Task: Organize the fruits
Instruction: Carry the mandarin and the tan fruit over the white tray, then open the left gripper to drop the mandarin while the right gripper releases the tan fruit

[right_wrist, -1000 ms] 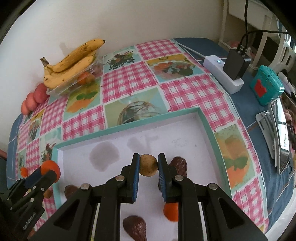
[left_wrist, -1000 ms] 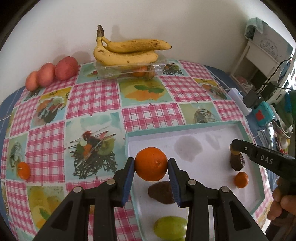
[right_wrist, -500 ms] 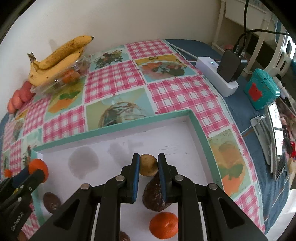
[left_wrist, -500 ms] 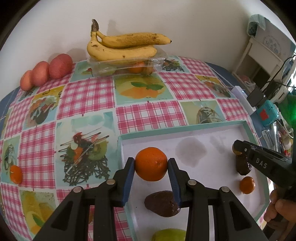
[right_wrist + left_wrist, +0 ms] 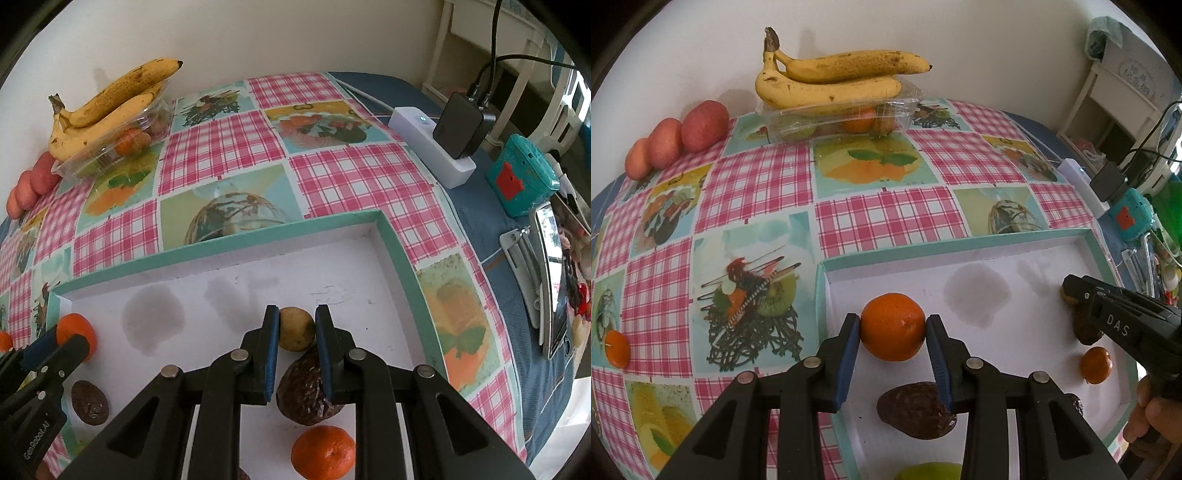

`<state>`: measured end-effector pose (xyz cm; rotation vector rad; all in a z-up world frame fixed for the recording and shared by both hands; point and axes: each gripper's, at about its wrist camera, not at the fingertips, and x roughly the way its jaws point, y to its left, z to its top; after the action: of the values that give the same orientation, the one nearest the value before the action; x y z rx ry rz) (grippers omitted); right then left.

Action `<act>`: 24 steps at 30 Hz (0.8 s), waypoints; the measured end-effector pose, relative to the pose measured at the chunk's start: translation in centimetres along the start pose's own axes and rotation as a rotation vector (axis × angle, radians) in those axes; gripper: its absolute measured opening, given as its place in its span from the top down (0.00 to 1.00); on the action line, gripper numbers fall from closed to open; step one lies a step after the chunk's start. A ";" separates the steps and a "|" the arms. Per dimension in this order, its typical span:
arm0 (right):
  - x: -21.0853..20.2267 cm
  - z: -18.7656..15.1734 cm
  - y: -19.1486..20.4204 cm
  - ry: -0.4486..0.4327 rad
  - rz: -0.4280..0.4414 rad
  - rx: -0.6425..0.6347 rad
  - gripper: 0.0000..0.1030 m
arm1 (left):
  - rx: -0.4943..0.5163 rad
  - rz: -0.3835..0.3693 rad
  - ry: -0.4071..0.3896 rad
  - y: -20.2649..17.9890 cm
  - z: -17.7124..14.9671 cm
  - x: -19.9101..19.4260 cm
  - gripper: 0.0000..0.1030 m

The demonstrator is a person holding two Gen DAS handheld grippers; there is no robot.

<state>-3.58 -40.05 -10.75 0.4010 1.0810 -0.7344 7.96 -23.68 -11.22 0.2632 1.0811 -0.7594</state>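
My left gripper (image 5: 892, 326) is shut on an orange (image 5: 892, 326) and holds it above the left end of the white tray with teal rim (image 5: 923, 249). A dark brown avocado (image 5: 916, 410) and a green fruit (image 5: 929, 470) lie in the tray below it. My right gripper (image 5: 296, 328) is shut on a small tan round fruit (image 5: 296, 329) over the tray's right part, above another dark avocado (image 5: 304, 393) and a small orange (image 5: 323, 456). A loose small orange (image 5: 617, 349) sits on the cloth at far left.
Bananas (image 5: 831, 79) rest on a clear plastic box (image 5: 842, 118) of fruit by the back wall, with three reddish fruits (image 5: 677, 134) to its left. A power strip with a black charger (image 5: 443, 147) and a teal box (image 5: 521, 181) lie right of the tray.
Both grippers have moved forward over the tray with their fruit still held; the banana box and wall look nearer. The right gripper now hangs over the second avocado.
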 end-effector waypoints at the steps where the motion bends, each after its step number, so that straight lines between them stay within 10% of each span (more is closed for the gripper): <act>1: 0.0 0.0 0.0 0.000 -0.001 0.001 0.80 | -0.002 -0.001 0.004 0.0 0.0 0.0 0.62; 11: -1.2 0.6 0.3 0.011 0.025 0.003 0.77 | 0.006 -0.026 0.007 -0.5 0.5 -1.4 0.48; 24: -4.2 0.8 1.2 0.001 0.058 -0.013 0.29 | -0.043 0.095 0.047 1.3 0.6 -4.5 0.20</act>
<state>-3.28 -38.29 -6.70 0.4201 1.0701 -0.6755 8.18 -21.13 -7.21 0.2949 1.1200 -0.6470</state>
